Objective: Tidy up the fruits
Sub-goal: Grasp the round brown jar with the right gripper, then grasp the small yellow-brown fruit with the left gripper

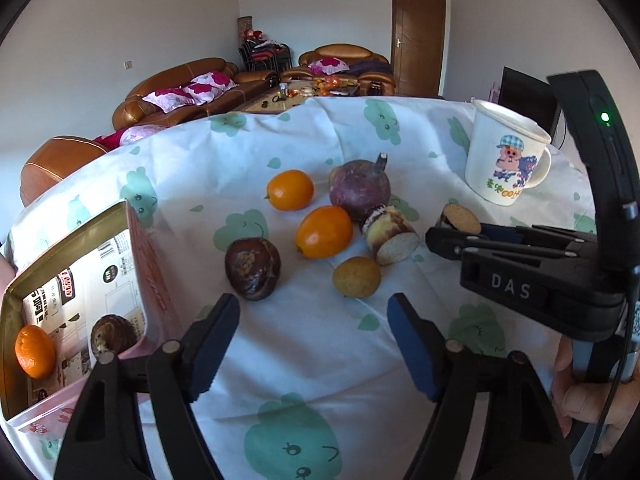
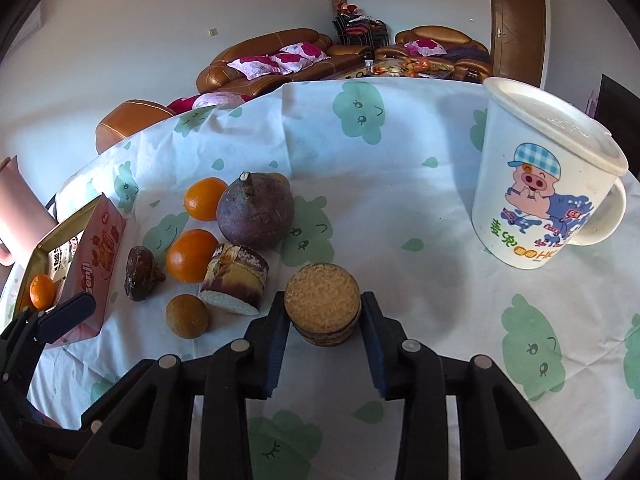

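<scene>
In the right wrist view the right gripper (image 2: 322, 320) is at the lower middle of the frame, and its jaws are clenched on a round brown piece (image 2: 322, 298) with a grainy flat top – both dark pads touch its sides. This piece stands on the bench (image 2: 400, 184), which is covered with a white cloth with green prints. To the left of it lie a cut chunk with a pale face (image 2: 234, 280), a small round tan fruit (image 2: 187, 316), two oranges (image 2: 191, 255) and a big purple fruit with a stalk (image 2: 255, 214). A dark wrinkled fruit (image 2: 141, 268) lies near the box (image 2: 102, 248) at the left edge. At the upper right stands a white mug with a pig drawing (image 2: 544, 184).

In the left wrist view the left gripper (image 1: 314, 340) is at the bottom of the frame. Its jaws are released – nothing is between them, only the cloth. Just above them lie the dark wrinkled fruit (image 1: 253, 269) and the small tan fruit (image 1: 357, 277). The box (image 1: 72, 240) is at the lower left; inside it I see one orange (image 1: 35, 351) and one dark round fruit (image 1: 114, 334). The right gripper (image 1: 452, 240) comes in from the right edge, at the round brown piece (image 1: 461, 219).
</scene>
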Motion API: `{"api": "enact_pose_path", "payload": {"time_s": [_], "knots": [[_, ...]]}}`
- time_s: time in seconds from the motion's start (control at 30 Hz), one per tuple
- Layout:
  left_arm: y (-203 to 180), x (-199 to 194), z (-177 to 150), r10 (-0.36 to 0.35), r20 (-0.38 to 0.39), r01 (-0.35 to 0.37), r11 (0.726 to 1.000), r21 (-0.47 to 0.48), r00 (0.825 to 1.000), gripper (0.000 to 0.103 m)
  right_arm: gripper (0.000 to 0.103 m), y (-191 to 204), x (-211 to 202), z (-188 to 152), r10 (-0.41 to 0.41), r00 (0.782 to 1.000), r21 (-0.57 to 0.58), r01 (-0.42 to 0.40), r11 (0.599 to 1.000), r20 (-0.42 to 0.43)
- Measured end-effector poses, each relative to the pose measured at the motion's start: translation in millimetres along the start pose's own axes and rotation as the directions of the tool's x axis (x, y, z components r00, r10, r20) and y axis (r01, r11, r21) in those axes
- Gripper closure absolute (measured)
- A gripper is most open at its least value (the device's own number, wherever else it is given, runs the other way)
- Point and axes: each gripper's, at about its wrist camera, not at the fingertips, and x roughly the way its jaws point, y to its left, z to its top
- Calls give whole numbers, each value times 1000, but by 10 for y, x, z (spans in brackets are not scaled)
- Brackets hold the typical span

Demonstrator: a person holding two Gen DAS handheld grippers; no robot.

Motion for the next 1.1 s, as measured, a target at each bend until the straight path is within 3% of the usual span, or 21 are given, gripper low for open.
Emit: {"api": "enact_pose_path", "payload": {"time_s": [0.13,0.27,0.37,0.47,0.53,0.63,0.9,1.1], "knots": [[-103,64,57,-21,-5,21,999,25,1000,47,66,-154,-141,23,-8,999,51,5,999,54],[-219,170,126,-30,-28,32,998,54,999,52,66,-249,-174,50,-1,998,95,-5,995,62],[-215,327,170,-31,-91,33,999,29,995,61,66,-258,-163,55,8,998,103,-14,995,57],[-127,360,211,-82,-95,79,996,-28,992,63,66,-249,-169,65,9,998,100,-15,995,61],[-99,350,209,-95,-92,91,995,-44,991,72,66,-233,-167,63,5,998,92,-10,996,62],[-76,324,208,-108,-84,104,993,-54,991,72,66,-214,-145,67,-1,998,86,-4,996,60],[145,-160,100,-83,137,98,989,-112,987,72,66,-162,-219,77,-7,991,66,-2,998,130],[250,-333,25,2,192,16,996,-93,981,72,66,-86,-411,93,7,968,18,-12,1000,249]]}}
